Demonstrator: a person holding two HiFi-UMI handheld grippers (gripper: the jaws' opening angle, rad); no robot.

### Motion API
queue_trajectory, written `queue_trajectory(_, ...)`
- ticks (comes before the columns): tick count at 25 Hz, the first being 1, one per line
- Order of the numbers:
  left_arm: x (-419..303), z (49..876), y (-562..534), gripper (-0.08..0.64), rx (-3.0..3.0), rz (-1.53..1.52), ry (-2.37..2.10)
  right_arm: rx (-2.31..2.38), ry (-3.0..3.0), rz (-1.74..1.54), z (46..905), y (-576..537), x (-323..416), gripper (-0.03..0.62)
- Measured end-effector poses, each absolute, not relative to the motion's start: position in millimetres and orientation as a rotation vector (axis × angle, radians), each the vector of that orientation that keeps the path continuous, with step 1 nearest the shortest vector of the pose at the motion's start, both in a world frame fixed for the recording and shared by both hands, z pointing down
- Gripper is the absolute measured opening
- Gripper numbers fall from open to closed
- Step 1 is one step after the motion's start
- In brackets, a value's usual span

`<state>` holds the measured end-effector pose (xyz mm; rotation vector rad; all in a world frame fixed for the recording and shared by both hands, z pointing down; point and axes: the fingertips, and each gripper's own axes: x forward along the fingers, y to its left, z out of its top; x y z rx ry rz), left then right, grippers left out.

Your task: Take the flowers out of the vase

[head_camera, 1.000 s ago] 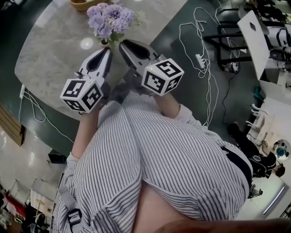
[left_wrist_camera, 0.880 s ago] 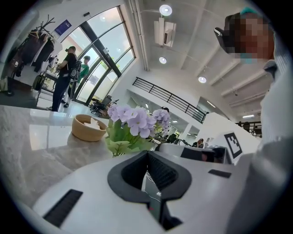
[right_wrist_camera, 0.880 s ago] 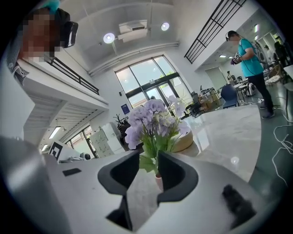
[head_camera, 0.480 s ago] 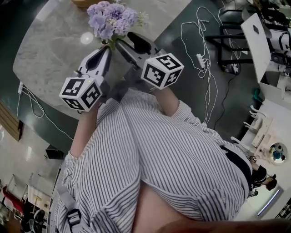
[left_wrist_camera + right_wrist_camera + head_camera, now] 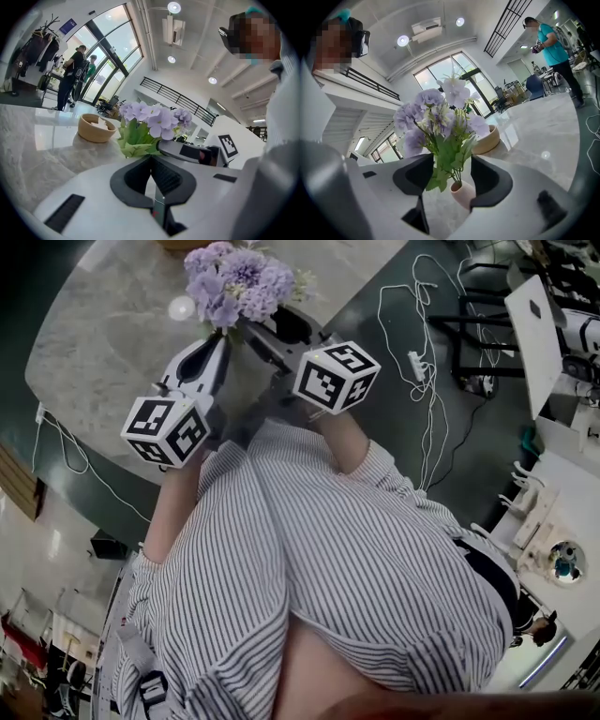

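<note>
The flowers (image 5: pixel 440 126) look light and soft, the vase (image 5: pixel 461 193) tippy: best pinch the stems low. The right tongs (image 5: pixel 451 164), just opened, straddle them untouched; the left tongs (image 5: pixel 151 161) are together, empty.

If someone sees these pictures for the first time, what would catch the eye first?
The bunch of purple flowers in a small pink vase on the marble table, at the top of the head view. Next, the right gripper, whose jaws have just been opening, with the vase and stems showing between them, untouched; the left gripper beside it is shut.
</note>
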<state>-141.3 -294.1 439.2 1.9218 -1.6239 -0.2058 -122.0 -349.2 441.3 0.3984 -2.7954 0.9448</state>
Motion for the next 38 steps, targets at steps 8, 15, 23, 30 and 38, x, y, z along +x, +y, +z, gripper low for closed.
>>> queue_trajectory(8, -147.8, 448.4, -295.8, 0.011, 1.893, -0.192, -1.626, 0.319, -2.785, 1.008, 449.3, -350.9, -138.9, 0.247)
queue_trajectory(15, -150.7, 450.6, -301.3, 0.011, 1.877, -0.198, -1.631, 0.297, -2.783, 1.036, 451.9, -356.4, -144.7, 0.247)
queue_trajectory(23, -157.1, 455.8, -306.9, 0.011, 1.862, -0.196, -1.628, 0.249, -2.784, 1.076, 454.8, -359.9, -149.5, 0.245)
queue_trajectory(30, -165.3, 458.2, -302.5, 0.011, 1.860, -0.199, -1.623, 0.218, -2.787, 1.073, 454.5, -351.3, -159.2, 0.218)
queue_trajectory(38, -169.5, 458.0, -297.9, 0.011, 1.862, -0.204, -1.614, 0.239, -2.797, 1.042, 451.0, -348.6, -164.7, 0.126)
